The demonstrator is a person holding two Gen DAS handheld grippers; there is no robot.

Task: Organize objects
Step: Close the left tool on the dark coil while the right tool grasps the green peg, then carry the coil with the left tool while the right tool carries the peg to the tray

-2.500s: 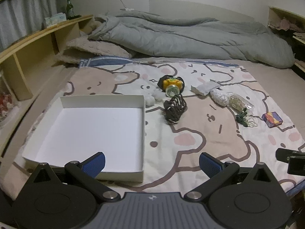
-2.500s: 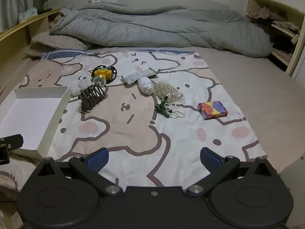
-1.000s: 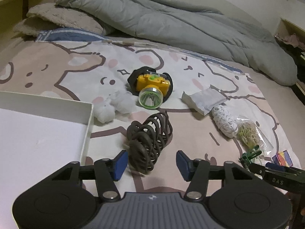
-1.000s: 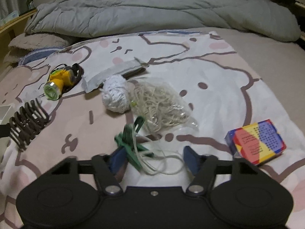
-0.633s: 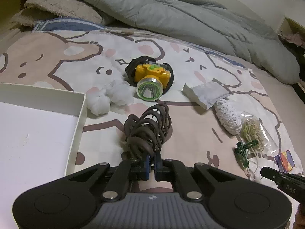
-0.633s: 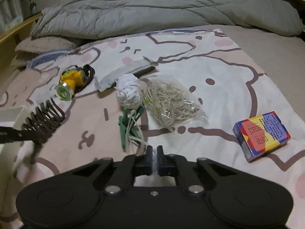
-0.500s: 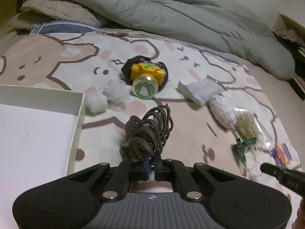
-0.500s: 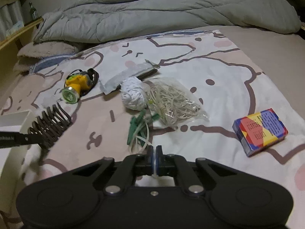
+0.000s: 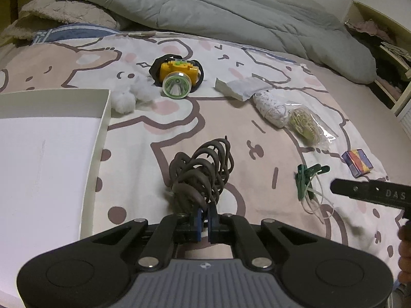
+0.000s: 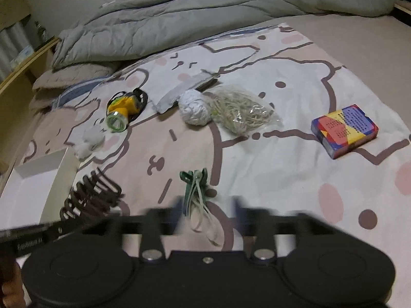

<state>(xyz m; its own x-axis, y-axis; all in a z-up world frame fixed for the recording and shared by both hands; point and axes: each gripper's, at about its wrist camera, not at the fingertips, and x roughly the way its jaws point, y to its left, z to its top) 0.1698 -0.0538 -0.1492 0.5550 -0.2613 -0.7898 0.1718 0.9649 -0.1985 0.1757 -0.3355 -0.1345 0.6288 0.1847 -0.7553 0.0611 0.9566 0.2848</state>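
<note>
Blurred tongs (image 10: 206,214) parted around green clips (image 10: 194,183) and cord.

Dim, flat indoor light, and heavy fisheye bending at the edges.
We saw soft, faint shadows on the bed (image 9: 257,154) and dark vignetted corners; the left wrist view was sharp, while motion blur smeared the right tool (image 10: 206,211) and nearby foreground.

A home bedroom: a bed (image 9: 257,138) spread with a cartoon-bear sheet (image 9: 77,61), a rumpled grey duvet (image 9: 205,7) (bunched at the head) and wooden side shelving (image 10: 28,64).
</note>
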